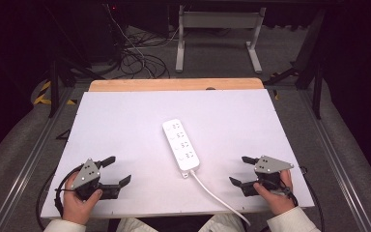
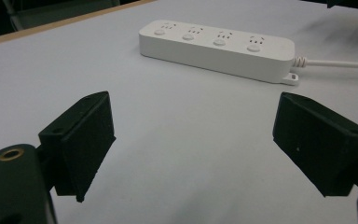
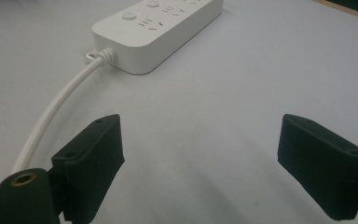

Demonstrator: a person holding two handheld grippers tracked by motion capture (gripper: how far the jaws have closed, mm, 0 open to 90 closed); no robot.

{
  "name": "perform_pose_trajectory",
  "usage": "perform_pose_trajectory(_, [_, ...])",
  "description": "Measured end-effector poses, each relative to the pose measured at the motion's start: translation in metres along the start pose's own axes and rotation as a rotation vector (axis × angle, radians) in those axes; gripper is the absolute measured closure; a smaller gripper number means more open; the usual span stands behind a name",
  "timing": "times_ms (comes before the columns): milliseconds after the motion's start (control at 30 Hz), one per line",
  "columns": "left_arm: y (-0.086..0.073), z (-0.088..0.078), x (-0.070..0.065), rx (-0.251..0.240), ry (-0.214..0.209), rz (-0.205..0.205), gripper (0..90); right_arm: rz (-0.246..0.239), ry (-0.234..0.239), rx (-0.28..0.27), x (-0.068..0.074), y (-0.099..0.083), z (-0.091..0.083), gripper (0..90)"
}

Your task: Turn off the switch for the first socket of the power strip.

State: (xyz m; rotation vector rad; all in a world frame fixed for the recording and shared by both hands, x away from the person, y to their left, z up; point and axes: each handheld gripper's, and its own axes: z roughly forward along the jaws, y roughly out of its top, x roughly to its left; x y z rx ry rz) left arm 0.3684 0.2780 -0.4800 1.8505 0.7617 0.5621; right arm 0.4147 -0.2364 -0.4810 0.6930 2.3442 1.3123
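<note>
High view: one white power strip (image 1: 181, 145) lies near centre of the white table (image 1: 125, 121), four sockets in a row, cord (image 1: 220, 198) running off the lower edge. No readable writing on it. Left gripper (image 1: 117, 170), lower left, jaws spread wide, holding nothing. Right gripper (image 1: 239, 170), lower right, likewise wide apart and empty. Both well apart from the strip.

Right gripper (image 3: 200, 163), jaws spread wide above white tabletop (image 3: 242, 88) | white power strip (image 3: 161, 28) lies far left | its white cable (image 3: 56, 112) curves near, passing left jaw.
</note>
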Motion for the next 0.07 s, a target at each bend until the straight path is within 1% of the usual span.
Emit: perform_pose_trajectory(67, [-0.0002, 0.0004, -0.0001, 0.004, 0.004, 0.004, 12.4, 0.0, 0.0, -0.001, 0.0003, 0.0002, -0.0003, 14.0])
